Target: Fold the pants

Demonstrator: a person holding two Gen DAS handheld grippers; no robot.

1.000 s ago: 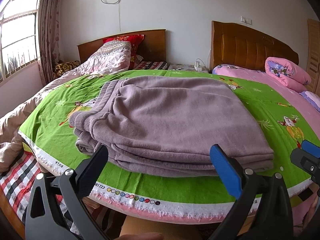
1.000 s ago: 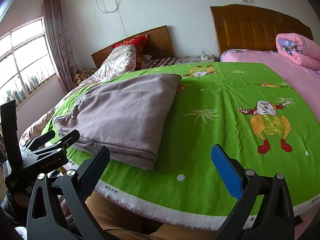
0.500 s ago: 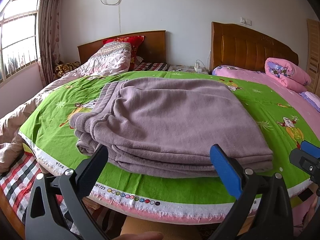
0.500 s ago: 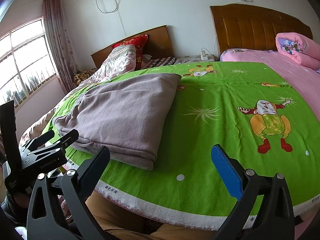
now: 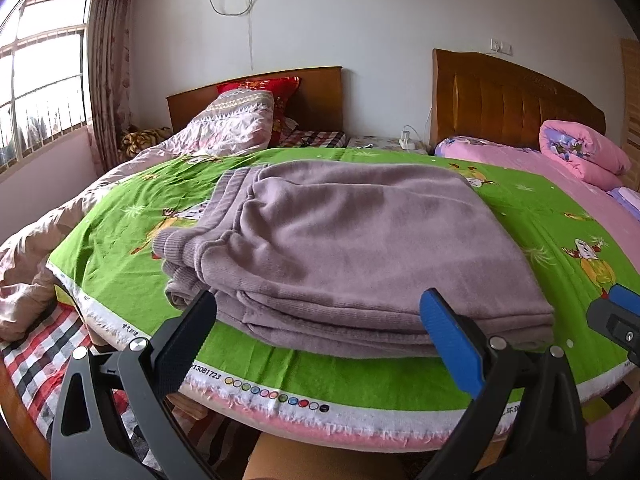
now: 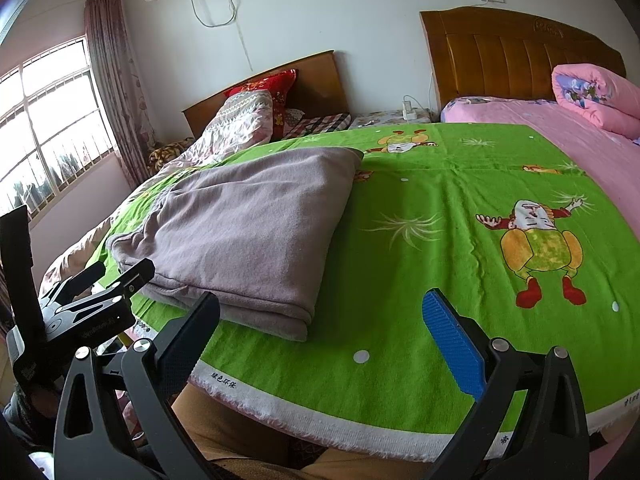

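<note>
The mauve pants (image 5: pixel 352 248) lie folded in a thick stack on the green cartoon blanket (image 5: pixel 128 216), near its front edge. They also show in the right wrist view (image 6: pixel 248 232), at the left. My left gripper (image 5: pixel 320 336) is open and empty, just in front of the stack's near edge. My right gripper (image 6: pixel 324 336) is open and empty, over the blanket (image 6: pixel 440 208) to the right of the pants. The left gripper's body (image 6: pixel 80 304) shows at the left edge of the right wrist view.
A second bed with a patterned quilt (image 5: pixel 224 128) and red pillow (image 5: pixel 260 88) stands at the back left. A pink sheet and rolled pink quilt (image 5: pixel 580 152) lie at the right. Wooden headboards (image 5: pixel 512 96) line the wall. A window (image 5: pixel 36 80) is at the left.
Both grippers have drawn back and tilted up slightly; the pants lie as before.
</note>
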